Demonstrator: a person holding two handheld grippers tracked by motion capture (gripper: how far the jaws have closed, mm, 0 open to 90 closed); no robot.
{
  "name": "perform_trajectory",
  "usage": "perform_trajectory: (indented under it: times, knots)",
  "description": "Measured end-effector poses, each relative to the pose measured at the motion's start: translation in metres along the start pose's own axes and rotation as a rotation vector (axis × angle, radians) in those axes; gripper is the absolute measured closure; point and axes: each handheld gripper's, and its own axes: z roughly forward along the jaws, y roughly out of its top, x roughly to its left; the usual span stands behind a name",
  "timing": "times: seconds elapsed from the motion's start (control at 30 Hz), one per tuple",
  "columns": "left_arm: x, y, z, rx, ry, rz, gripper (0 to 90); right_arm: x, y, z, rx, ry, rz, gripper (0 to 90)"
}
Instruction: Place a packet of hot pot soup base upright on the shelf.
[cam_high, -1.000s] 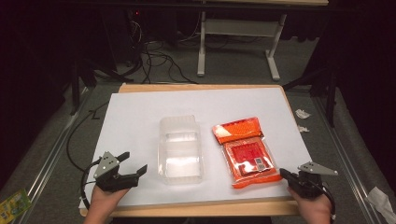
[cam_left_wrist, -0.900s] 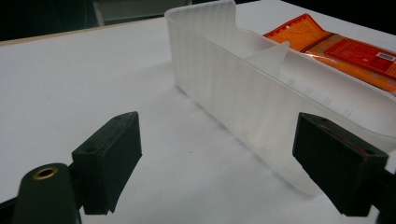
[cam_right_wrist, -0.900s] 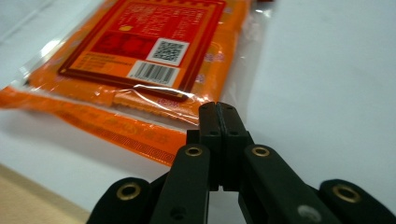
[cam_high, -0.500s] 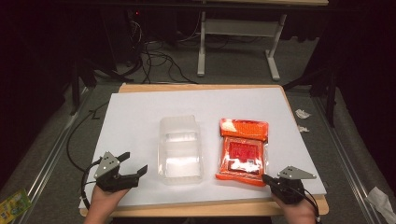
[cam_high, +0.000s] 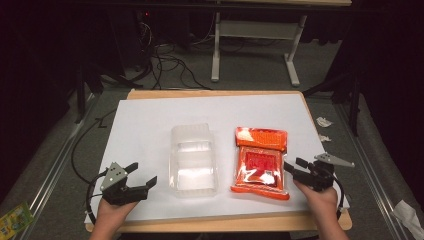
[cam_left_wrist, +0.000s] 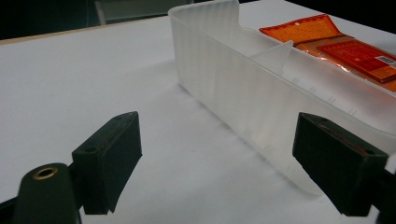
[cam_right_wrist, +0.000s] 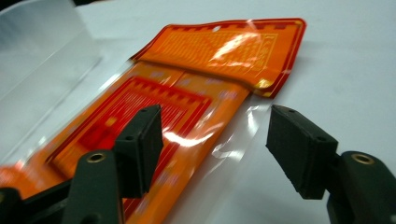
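Setting: a lab or recording workroom, dimly lit beyond the work surface. A wooden table (cam_high: 220, 94) is covered by a white sheet (cam_high: 150, 125), lit from above. Loose black cables (cam_high: 165, 65) are strewn over grey carpet (cam_high: 250, 70) past the table's far edge. The white metal legs of another desk (cam_high: 292, 65) are seen behind. Scraps of paper (cam_high: 324, 121) are left on the floor off the table's right edge.

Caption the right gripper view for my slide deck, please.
Open right claw poised over the edge of an orange packet on the white table.
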Motion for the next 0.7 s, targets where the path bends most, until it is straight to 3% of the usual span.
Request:
perform_trajectory:
  times: [0.27, 0.43, 0.53, 0.7]
  knots:
    - [0.002, -0.001, -0.003, -0.010, 0.018, -0.020, 16.3, -0.028, 0.029, 0.046, 0.015, -0.025, 0.058, 28.7]
    - [0.001, -0.001, -0.001, -0.002, 0.019, -0.016, 16.3, -0.040, 0.040, 0.073, 0.064, -0.037, 0.099, 26.0]
    - [0.001, -0.002, 0.000, 0.002, 0.020, -0.014, 16.3, -0.046, 0.046, 0.083, 0.070, -0.050, 0.116, 26.0]
    - [0.000, -0.002, 0.000, 0.008, 0.017, -0.006, 16.4, -0.052, 0.056, 0.097, 0.101, -0.024, 0.142, 27.6]
